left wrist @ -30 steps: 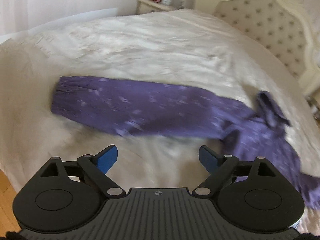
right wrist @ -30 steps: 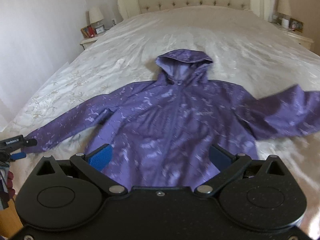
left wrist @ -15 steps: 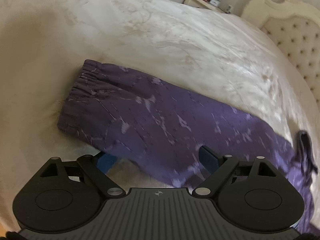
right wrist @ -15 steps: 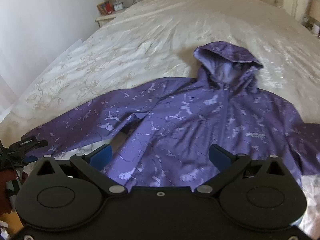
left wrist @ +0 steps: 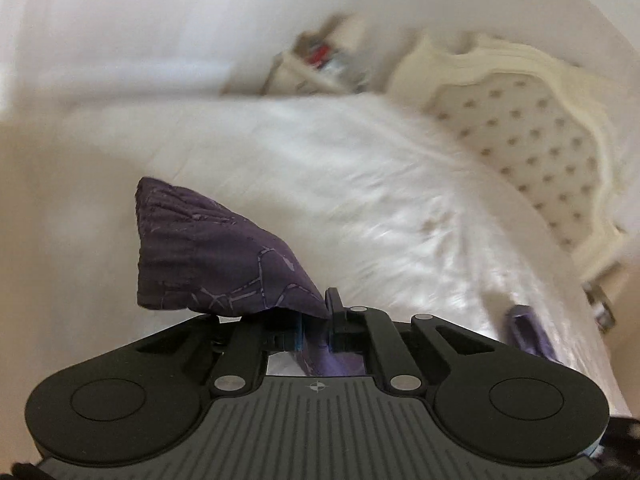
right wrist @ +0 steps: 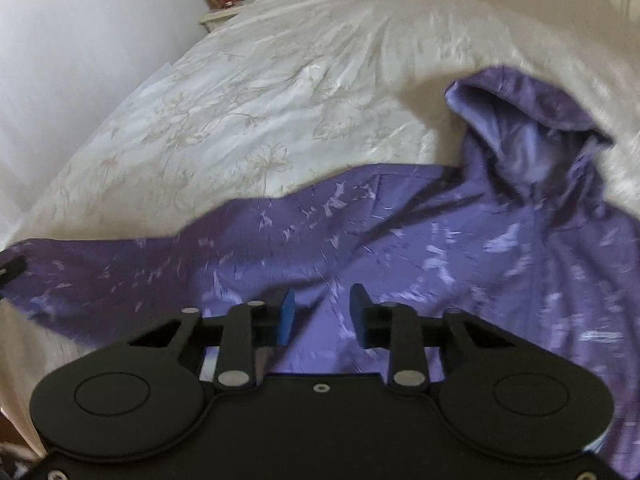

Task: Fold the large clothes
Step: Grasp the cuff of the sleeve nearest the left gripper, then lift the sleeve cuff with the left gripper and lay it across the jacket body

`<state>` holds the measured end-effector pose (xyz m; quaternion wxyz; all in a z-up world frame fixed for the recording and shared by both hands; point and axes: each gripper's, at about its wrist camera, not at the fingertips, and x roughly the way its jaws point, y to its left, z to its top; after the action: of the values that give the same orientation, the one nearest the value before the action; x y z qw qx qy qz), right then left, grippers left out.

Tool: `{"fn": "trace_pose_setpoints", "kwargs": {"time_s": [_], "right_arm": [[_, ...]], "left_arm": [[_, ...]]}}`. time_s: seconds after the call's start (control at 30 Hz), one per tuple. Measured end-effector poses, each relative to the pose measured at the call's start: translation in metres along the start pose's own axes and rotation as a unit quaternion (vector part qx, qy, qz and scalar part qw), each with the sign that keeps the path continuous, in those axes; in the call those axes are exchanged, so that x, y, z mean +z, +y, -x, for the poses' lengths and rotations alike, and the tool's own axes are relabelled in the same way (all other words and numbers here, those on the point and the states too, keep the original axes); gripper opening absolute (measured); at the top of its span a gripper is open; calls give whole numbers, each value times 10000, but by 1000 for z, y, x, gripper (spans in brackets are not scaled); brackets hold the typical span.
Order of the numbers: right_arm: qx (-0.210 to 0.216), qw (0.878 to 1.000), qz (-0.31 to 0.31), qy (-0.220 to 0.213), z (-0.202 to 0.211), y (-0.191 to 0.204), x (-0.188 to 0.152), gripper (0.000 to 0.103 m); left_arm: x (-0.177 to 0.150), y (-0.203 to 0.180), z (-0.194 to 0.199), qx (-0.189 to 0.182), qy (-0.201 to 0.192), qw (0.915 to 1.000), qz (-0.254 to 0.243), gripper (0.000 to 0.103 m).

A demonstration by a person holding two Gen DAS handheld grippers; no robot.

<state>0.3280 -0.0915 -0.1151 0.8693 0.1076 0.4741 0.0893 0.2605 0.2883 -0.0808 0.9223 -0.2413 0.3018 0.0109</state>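
From the left wrist, your left claw has just closed and now pinches the jacket's sleeve cuff, lifted clear of the bed. From the right wrist, your right claw has been narrowing over the jacket, spread on the bed; no pinch shows yet. The fabric looks light, limp and slick: take it at cuffs and seams.

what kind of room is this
Most likely a bedroom: a wide bed under a pale floral cover, a tufted headboard, and a nightstand holding a lamp and framed pictures.

Thin purple cloth jacket; satiny bedspread
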Motion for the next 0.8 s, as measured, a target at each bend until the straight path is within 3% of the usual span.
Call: {"fn": "trace_pose_setpoints", "kwargs": {"time_s": [0.13,0.37,0.6,0.67,0.73,0.8], "right_arm": [[57,9991,-366,214,-38,-7,9,26],[-165,9949,-348,929,-101,-5,8,26],[-136,9929,-381,1121,-112,-14,16,19],[-66,9945,-416,961,-101,-14,20,28],[165,9986,-379,325,-79,-12,24,30],[367,9987,-349,101,-75,-12,29,30]], "left_arm": [[17,-27,14,-379,-252,9984,-323,10],[20,-58,10,-755,-311,9946,-643,10],[14,-93,2,-1116,-264,9884,-992,10],[12,-104,3,-1267,-282,9857,-1075,10],[9,-117,5,-1412,-318,9818,-1227,10],[4,-130,8,-1555,-380,9774,-1384,10]]}}
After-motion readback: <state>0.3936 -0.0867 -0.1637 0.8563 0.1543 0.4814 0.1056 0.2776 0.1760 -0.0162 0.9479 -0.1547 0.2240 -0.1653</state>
